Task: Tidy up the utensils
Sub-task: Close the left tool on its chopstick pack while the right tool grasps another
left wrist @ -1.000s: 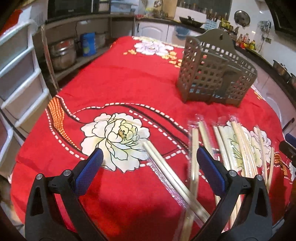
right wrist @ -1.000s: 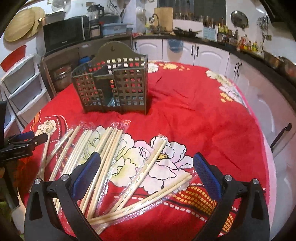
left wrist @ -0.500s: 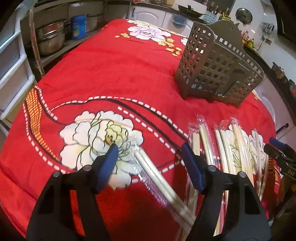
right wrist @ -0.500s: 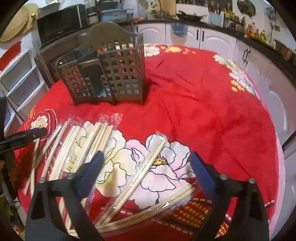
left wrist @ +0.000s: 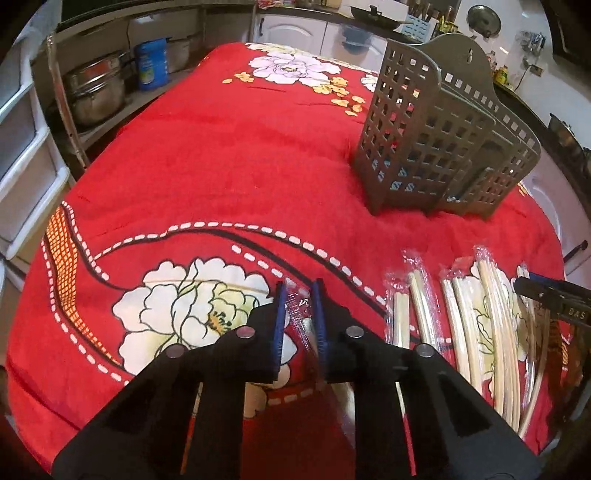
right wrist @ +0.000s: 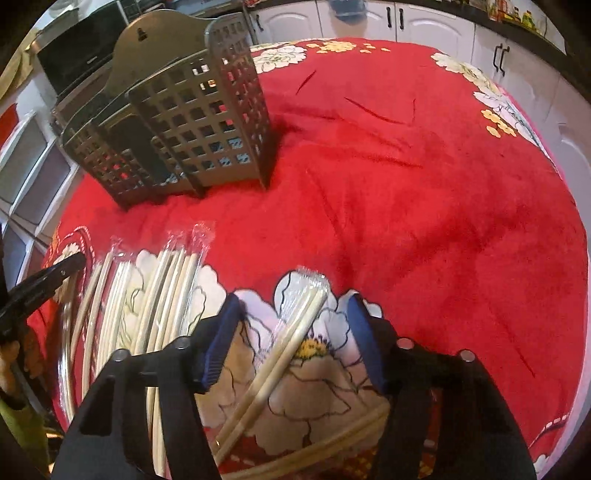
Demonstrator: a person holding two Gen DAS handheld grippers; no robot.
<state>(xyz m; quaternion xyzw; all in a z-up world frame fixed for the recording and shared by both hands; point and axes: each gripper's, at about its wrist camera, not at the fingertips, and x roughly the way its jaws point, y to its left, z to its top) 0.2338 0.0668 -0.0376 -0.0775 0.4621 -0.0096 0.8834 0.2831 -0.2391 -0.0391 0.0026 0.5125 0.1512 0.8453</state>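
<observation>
Left wrist view: left gripper [left wrist: 300, 300] closing, fingers pinching wrapped chopsticks [left wrist: 301, 325], lower length hidden. Right wrist view only: right gripper [right wrist: 293, 314] closing, fingers spread astride another wrapped pair [right wrist: 291, 339], untouched.

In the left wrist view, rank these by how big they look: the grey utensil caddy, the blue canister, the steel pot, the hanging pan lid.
1. Grey utensil caddy, by far the largest.
2. Steel pot.
3. Blue canister.
4. Hanging pan lid.

The caddy stands nearer the camera, so only apparent size is ranked. Canister and lid look close.
</observation>
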